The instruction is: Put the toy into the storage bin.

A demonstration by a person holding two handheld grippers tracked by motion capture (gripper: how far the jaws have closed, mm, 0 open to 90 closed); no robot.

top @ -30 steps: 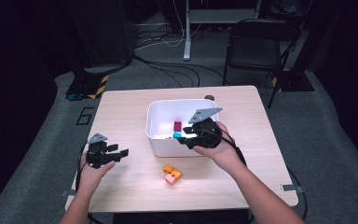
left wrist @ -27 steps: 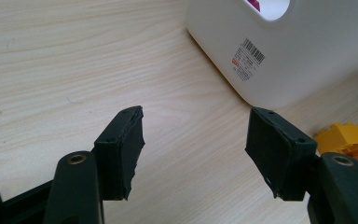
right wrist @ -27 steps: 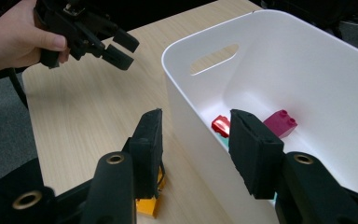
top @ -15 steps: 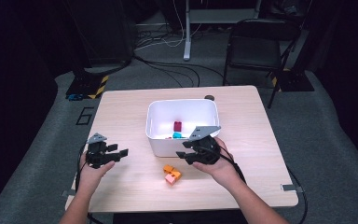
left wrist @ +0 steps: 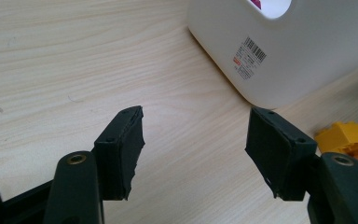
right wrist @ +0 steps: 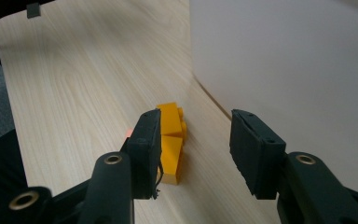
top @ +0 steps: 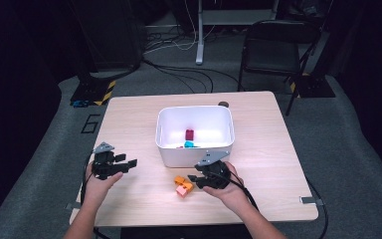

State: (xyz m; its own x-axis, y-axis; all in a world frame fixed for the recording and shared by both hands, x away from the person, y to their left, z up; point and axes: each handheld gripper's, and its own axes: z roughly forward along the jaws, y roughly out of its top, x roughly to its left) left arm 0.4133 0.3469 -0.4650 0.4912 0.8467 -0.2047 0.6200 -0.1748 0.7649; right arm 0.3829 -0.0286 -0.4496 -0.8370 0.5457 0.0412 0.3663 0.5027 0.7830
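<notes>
Down from the white plastic bin [top: 195,133] came the right tongs [top: 195,179], now low beside the orange blocks [top: 183,185] on the pale wood-grain bench [top: 258,149]; left tongs [top: 127,163] gape, empty. Right gripper view – jaws just widening, studded orange blocks [right wrist: 171,144] outside the left pad, none gripped.
</notes>
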